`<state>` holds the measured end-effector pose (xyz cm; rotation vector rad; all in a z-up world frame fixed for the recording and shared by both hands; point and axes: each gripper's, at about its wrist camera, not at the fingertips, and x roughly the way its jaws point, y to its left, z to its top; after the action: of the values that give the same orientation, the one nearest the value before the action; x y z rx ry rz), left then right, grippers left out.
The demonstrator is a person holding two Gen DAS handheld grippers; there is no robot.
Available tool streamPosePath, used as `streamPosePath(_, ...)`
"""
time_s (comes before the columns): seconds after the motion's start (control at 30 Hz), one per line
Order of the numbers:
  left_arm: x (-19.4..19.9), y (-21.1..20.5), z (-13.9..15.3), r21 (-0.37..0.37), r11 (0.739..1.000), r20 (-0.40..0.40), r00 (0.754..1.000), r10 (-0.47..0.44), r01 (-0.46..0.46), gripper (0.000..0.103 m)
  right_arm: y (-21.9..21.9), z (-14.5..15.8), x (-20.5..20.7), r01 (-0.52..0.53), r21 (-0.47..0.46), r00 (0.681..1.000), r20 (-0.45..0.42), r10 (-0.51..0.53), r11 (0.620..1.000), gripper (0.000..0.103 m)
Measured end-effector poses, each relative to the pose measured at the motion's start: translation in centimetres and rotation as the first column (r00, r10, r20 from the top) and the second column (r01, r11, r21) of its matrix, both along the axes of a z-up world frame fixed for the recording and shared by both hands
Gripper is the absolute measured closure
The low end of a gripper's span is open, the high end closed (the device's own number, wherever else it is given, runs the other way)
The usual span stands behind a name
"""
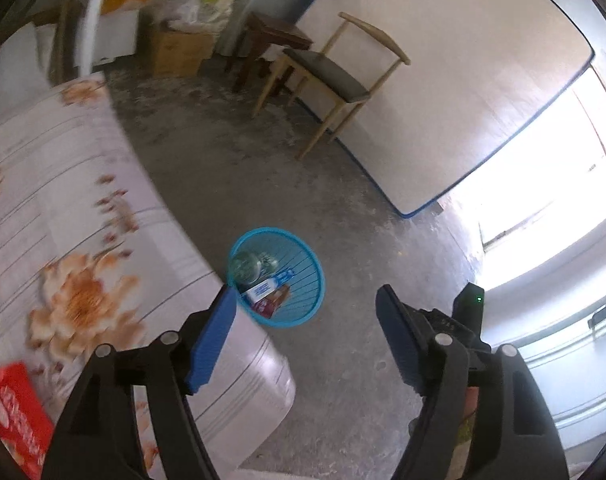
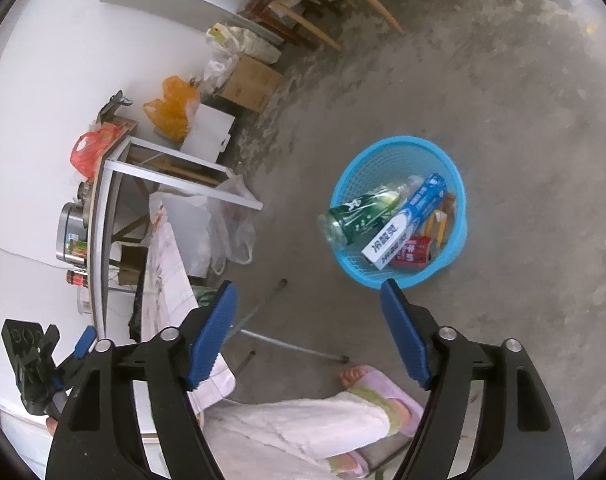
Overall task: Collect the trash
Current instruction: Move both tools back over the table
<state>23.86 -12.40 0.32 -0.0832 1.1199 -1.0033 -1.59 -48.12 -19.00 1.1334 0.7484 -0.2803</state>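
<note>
Concrete floor [image 2: 483, 92] under blue basket [image 2: 399, 152] of trash; left gripper [image 1: 306, 320] and right gripper [image 2: 307, 316] fingers spread, empty.

Strong daylight is admitted through the window [image 1: 563, 184], which is blown out to white glare. The flowered bed [image 1: 75, 240] is smeared by motion blur. Straight edges are bent by fisheye distortion, and both frames are ringed by dark vignetting.
</note>
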Motion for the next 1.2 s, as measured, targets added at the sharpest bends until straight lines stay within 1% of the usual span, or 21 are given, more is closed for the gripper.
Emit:
streamPosePath(0.13, -0.8, 2.5, 0.1, 0.031, 0.999, -0.012, 0.999, 0.044, -0.044, 0.03, 0.4, 0.1, -1.0, -0.005, -0.049, 1.0, -0.031, 0.003, 0.999, 0.029)
streamPosePath(0.3, -1.4, 6.2, 0.6, 0.056, 0.991, -0.02, 0.992, 0.126, -0.125, 0.028, 0.7, 1.1, -2.4, 0.001, -0.113, 0.999, -0.034, -0.005, 0.994, 0.026)
streamPosePath(0.47, -1.7, 10.4, 2.0, 0.048, 0.976, -0.007, 0.977, 0.215, -0.215, 0.026, 1.0, 2.5, -3.1, -0.006, -0.164, 1.0, -0.018, 0.003, 0.986, 0.024)
streamPosePath(0.5, -1.6, 10.6, 2.3, 0.049, 0.974, 0.0, 0.975, 0.224, -0.223, 0.025, 1.2, 2.8, -3.1, -0.012, -0.169, 1.0, -0.012, 0.01, 0.986, 0.024)
streamPosePath(0.57, -1.9, 12.5, 3.0, 0.049, 0.964, 0.034, 0.965, 0.259, -0.26, 0.024, 1.7, 3.6, -2.8, -0.032, -0.182, 0.999, 0.002, 0.032, 0.983, 0.024)
streamPosePath(0.67, -2.3, 15.7, 3.5, 0.042, 0.946, 0.061, 0.946, 0.318, -0.321, 0.023, 2.8, 5.0, -2.1, -0.071, -0.202, 0.997, 0.026, 0.078, 0.977, 0.024)
streamPosePath(0.8, -2.8, 19.8, 3.3, 0.045, 0.917, 0.1, 0.915, 0.391, -0.397, 0.021, 4.9, 6.7, 0.1, -0.14, -0.232, 0.987, 0.039, 0.153, 0.962, 0.024)
streamPosePath(0.87, -3.0, 21.8, 2.7, 0.055, 0.901, 0.115, 0.899, 0.423, -0.431, 0.021, 6.1, 7.4, 1.4, -0.186, -0.242, 0.978, 0.042, 0.202, 0.952, 0.024)
streamPosePath(0.97, -3.2, 24.2, 1.3, 0.085, 0.878, 0.141, 0.878, 0.458, -0.472, 0.021, 8.7, 8.5, 3.8, -0.267, -0.271, 0.958, 0.031, 0.286, 0.925, 0.024)
streamPosePath(1.0, -3.3, 25.3, 0.7, 0.102, 0.865, 0.154, 0.866, 0.475, -0.492, 0.021, 9.7, 8.9, 4.7, -0.299, -0.28, 0.947, 0.028, 0.319, 0.912, 0.024)
streamPosePath(1.03, -3.4, 25.9, 0.2, 0.109, 0.857, 0.156, 0.86, 0.485, -0.503, 0.021, 10.8, 9.2, 5.6, -0.331, -0.287, 0.935, 0.026, 0.352, 0.899, 0.024)
streamPosePath(1.13, -3.6, 28.8, -1.6, 0.118, 0.831, 0.14, 0.838, 0.528, -0.543, 0.021, 13.6, 10.0, 7.8, -0.407, -0.299, 0.901, 0.024, 0.433, 0.863, 0.024)
streamPosePath(1.2, -3.6, 30.6, -2.7, 0.122, 0.813, 0.135, 0.821, 0.555, -0.569, 0.021, 15.9, 10.4, 9.6, -0.468, -0.309, 0.868, 0.016, 0.496, 0.828, 0.024)
